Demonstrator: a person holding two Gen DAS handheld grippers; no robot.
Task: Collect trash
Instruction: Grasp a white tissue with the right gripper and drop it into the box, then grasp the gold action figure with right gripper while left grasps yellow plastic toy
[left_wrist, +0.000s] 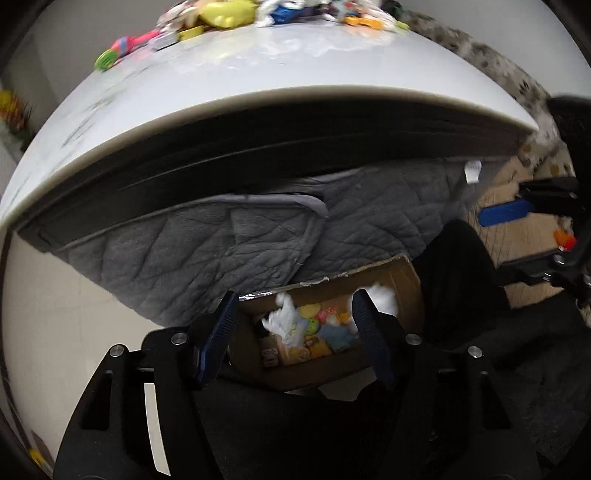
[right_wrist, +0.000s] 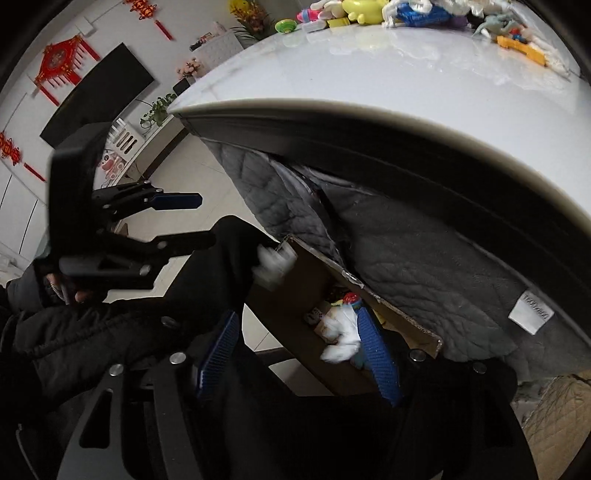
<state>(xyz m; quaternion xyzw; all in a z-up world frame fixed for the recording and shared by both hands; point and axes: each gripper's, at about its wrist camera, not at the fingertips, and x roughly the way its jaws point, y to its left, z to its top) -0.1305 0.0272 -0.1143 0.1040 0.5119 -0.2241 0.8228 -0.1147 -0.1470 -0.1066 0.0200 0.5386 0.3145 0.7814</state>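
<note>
A brown cardboard box (left_wrist: 402, 280) stands on the floor below the table edge and holds crumpled white tissue (left_wrist: 286, 319) and colourful trash. My left gripper (left_wrist: 295, 306) is open and empty above the box. A white tissue wad (left_wrist: 382, 297) is in the air by the left gripper's right finger; in the right wrist view it is a blurred wad (right_wrist: 275, 264) over the box (right_wrist: 295, 280). My right gripper (right_wrist: 299, 323) is open and empty, above the box's near side. The left gripper (right_wrist: 188, 221) also shows in the right wrist view.
A white table (left_wrist: 258, 74) fills the upper view, with a pile of toys and trash (left_wrist: 229, 14) at its far edge. A grey quilted cover (left_wrist: 184, 251) hangs under the table behind the box. My dark-clothed legs (right_wrist: 110, 332) lie beside the box.
</note>
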